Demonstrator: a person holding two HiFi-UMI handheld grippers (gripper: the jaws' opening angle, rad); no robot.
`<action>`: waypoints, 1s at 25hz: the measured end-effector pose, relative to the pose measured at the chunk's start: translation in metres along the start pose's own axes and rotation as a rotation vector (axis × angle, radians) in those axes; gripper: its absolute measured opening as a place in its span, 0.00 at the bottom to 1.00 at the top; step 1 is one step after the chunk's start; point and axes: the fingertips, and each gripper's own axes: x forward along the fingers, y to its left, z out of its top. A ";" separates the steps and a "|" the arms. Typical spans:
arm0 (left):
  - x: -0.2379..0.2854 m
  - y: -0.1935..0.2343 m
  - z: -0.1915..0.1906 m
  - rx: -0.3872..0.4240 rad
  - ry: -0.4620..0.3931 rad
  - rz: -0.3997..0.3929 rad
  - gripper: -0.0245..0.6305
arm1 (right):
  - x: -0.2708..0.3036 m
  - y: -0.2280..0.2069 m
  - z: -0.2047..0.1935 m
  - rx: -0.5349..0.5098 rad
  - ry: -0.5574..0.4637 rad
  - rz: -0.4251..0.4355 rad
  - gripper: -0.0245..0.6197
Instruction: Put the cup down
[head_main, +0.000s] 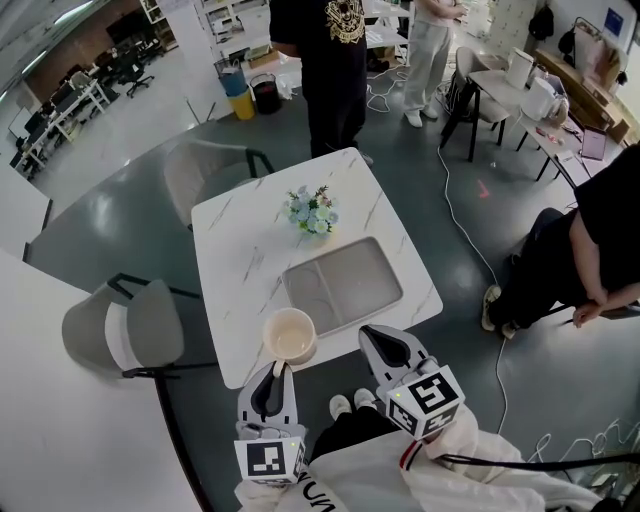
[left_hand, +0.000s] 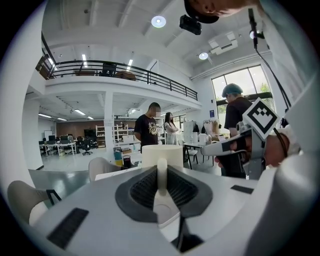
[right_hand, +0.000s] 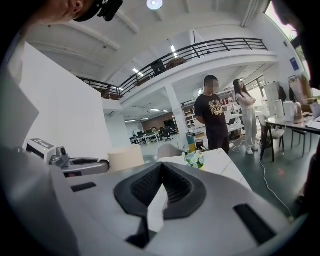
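Note:
A cream cup (head_main: 289, 335) sits at the near edge of the white marble table (head_main: 240, 250). My left gripper (head_main: 281, 368) is shut on its handle from the near side. In the left gripper view the handle stands upright between the jaws of the left gripper (left_hand: 161, 165), with the cup (left_hand: 162, 154) just beyond. I cannot tell whether the cup's base touches the table. My right gripper (head_main: 372, 336) hovers to the cup's right at the table edge, shut and empty. In the right gripper view the right gripper (right_hand: 161, 167) has the cup (right_hand: 126, 157) off to its left.
A grey tray (head_main: 345, 280) lies mid-table behind the cup, with a small flower bunch (head_main: 312, 212) beyond it. Grey chairs (head_main: 130, 330) stand at the table's left. A person (head_main: 335, 70) stands at the far side and another sits at the right (head_main: 590, 250).

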 end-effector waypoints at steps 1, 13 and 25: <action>0.003 0.002 -0.001 0.001 0.000 -0.004 0.11 | 0.003 -0.002 0.000 0.000 0.000 -0.006 0.05; 0.030 0.019 -0.022 -0.007 0.017 -0.034 0.11 | 0.025 -0.010 -0.007 -0.015 0.018 -0.046 0.05; 0.078 0.033 -0.041 -0.011 0.025 -0.055 0.11 | 0.054 -0.036 -0.017 -0.006 0.024 -0.088 0.05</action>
